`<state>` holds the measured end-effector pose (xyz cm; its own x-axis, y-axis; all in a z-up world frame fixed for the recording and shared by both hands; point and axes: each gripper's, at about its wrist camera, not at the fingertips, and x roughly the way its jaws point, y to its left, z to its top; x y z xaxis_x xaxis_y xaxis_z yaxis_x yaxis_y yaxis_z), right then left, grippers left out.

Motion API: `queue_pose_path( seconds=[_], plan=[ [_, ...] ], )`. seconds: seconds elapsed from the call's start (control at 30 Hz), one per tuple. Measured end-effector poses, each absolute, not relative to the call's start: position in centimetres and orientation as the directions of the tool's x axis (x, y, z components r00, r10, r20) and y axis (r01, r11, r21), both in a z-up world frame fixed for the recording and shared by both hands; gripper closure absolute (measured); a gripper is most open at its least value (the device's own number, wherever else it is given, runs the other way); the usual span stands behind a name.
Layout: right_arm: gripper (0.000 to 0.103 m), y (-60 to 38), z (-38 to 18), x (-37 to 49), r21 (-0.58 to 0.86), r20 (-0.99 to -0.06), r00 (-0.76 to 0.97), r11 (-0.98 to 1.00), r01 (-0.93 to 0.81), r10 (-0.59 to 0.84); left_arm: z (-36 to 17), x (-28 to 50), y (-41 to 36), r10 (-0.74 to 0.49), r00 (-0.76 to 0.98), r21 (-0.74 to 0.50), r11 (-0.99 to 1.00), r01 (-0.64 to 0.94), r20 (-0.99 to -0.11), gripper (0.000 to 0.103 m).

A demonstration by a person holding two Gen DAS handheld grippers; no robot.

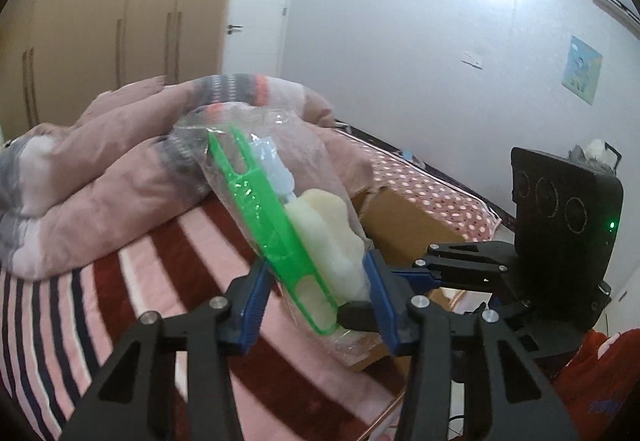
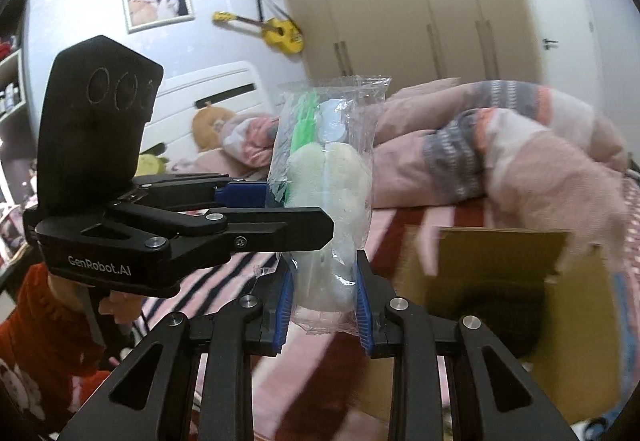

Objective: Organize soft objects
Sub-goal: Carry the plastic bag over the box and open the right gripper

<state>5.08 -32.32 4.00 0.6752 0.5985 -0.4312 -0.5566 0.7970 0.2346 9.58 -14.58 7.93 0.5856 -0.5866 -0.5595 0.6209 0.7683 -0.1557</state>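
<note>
A clear plastic bag (image 1: 280, 201) holds a pale sponge (image 1: 332, 241) and a green plastic handle (image 1: 264, 209). Both grippers hold it in the air above the bed. My left gripper (image 1: 316, 301) is shut on the bag's lower part. My right gripper (image 2: 324, 301) is shut on the bag's bottom end (image 2: 324, 241). The right gripper enters the left wrist view (image 1: 360, 315) from the right, and the left gripper enters the right wrist view (image 2: 298, 207) from the left. An open cardboard box (image 2: 500, 281) sits on the bed just below and to the right.
A striped red and pink blanket (image 1: 120, 301) covers the bed. A crumpled pink duvet (image 1: 100, 169) lies behind the bag. Plush toys (image 2: 212, 125) sit by the headboard. Wardrobes (image 1: 100, 21) and a door (image 1: 260, 9) stand beyond.
</note>
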Motion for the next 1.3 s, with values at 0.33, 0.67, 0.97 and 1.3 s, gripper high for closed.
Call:
queue_pose_path(
  seconds=[0.33,0.67,0.97,1.3],
  plan=[
    [0.079,-39.0,1.5,5.3,0.198,-0.553,0.684,0.873,-0.446,0.475,6.2,11.4,-24.9,-0.612,0.480,-0.128,0.690,0.712,-0.628,0.059],
    [0.072,-39.8,-1.6,7.4,0.186,-0.690,0.585,0.886,-0.425,0.426,1.6,13.0,-29.5,-0.522,0.403,-0.113,0.704,0.701,-0.751,0.056],
    [0.055,-39.7,-1.6,8.2,0.142,-0.698,0.608,0.905,-0.402,0.380,1.6,12.7,-29.0,-0.504,0.461,-0.085,0.736,0.671,-0.730,0.018],
    [0.038,-38.3,1.2,8.2,0.081,-0.597,0.700,0.897,-0.434,0.392,5.1,10.2,-24.3,-0.477,0.667,-0.049,0.832,0.553,-0.572,0.003]
  ],
)
